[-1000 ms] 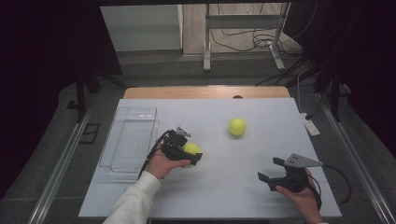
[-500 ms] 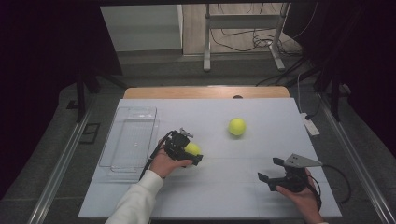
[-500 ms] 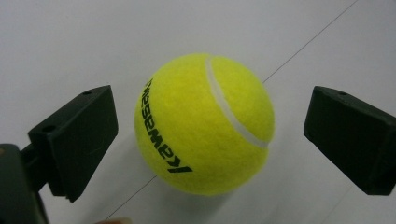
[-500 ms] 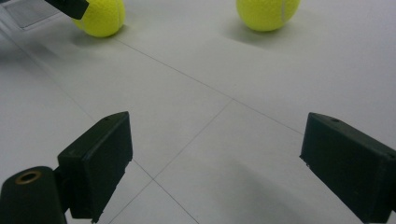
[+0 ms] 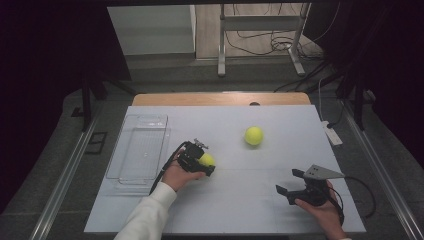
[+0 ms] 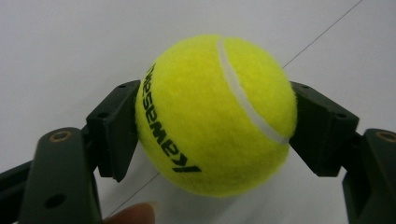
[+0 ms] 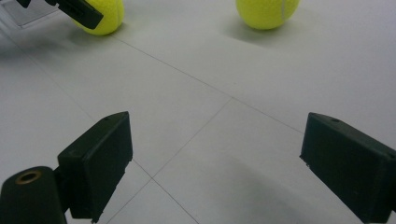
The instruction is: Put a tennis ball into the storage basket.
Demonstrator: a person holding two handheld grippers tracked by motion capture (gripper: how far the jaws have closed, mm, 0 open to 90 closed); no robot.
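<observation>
A yellow tennis ball (image 6: 215,114) with black lettering sits on the white table between the black jaws of my left gripper (image 6: 215,130). Those jaws have just been closing, and both pads now press on the ball's sides. In the high view this gripper (image 5: 206,162) lies left of centre with the ball (image 5: 206,158) at its tip. A second tennis ball (image 5: 254,135) rests free farther back, also seen from the right gripper (image 7: 267,11). My right gripper (image 5: 290,181) stands open near the front right, with bare table between its pads (image 7: 215,163).
A clear plastic tray (image 5: 137,118) lies on the table's left side, just left of my left hand. A white power strip (image 5: 332,134) sits off the right edge. A metal stand (image 5: 260,40) and cables are on the floor beyond the table.
The left gripper's jaws have closed onto the tennis ball that lay between them. The hand has barely shifted. The right gripper and the far ball have stayed put.
</observation>
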